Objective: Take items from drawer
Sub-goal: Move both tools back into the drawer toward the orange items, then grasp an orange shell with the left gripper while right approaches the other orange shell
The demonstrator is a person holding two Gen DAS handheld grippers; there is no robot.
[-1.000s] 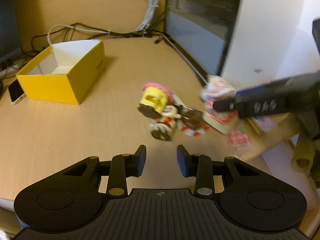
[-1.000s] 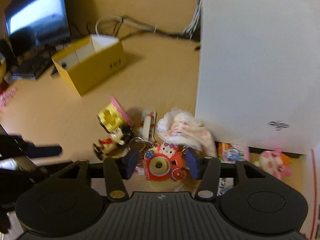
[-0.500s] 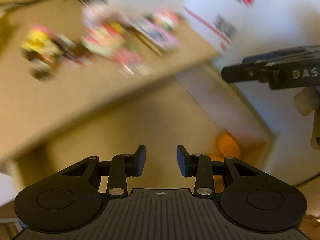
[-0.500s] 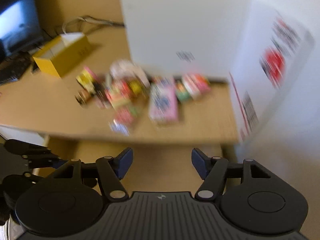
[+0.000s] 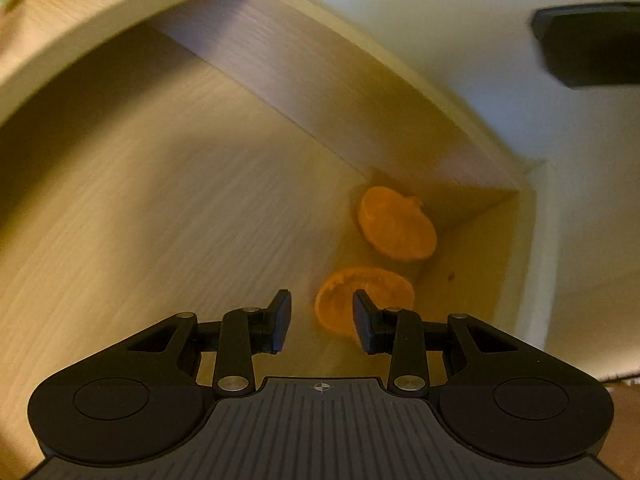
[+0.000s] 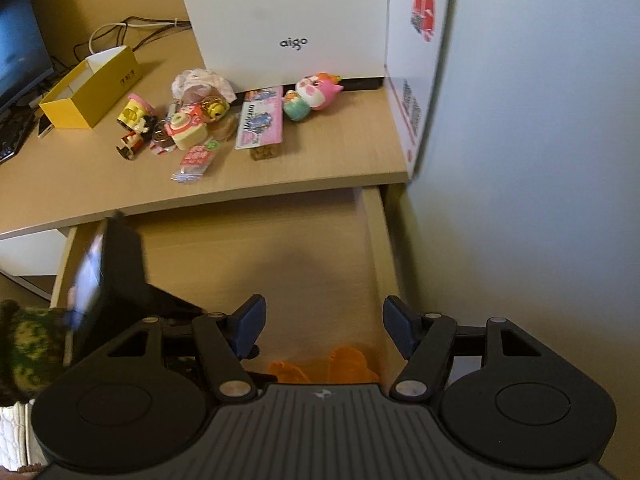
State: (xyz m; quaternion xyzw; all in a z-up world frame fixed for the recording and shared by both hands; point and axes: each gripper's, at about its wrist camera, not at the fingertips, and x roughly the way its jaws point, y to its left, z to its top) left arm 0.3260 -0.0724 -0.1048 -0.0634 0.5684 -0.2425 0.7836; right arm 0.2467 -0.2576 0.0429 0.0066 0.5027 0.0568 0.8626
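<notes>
The wooden drawer stands pulled out under the desk; its right side wall shows in the right wrist view. Two orange pieces lie in its front right corner: a far one and a near one. My left gripper is open inside the drawer, with the near orange piece just beyond its fingertips, slightly right of centre. My right gripper hangs open above the drawer and holds nothing. The same orange pieces peek out below its fingers. The left gripper's black body appears at the left.
On the desk top lies a cluster of small toys and packets, a pink plush, a yellow box, a white carton and a monitor. A white wall borders the drawer's right side.
Both grippers left the desk top and dropped toward the open drawer. The left one now sits inside it near the orange pieces. The right one let go of the red toy and backed off.
</notes>
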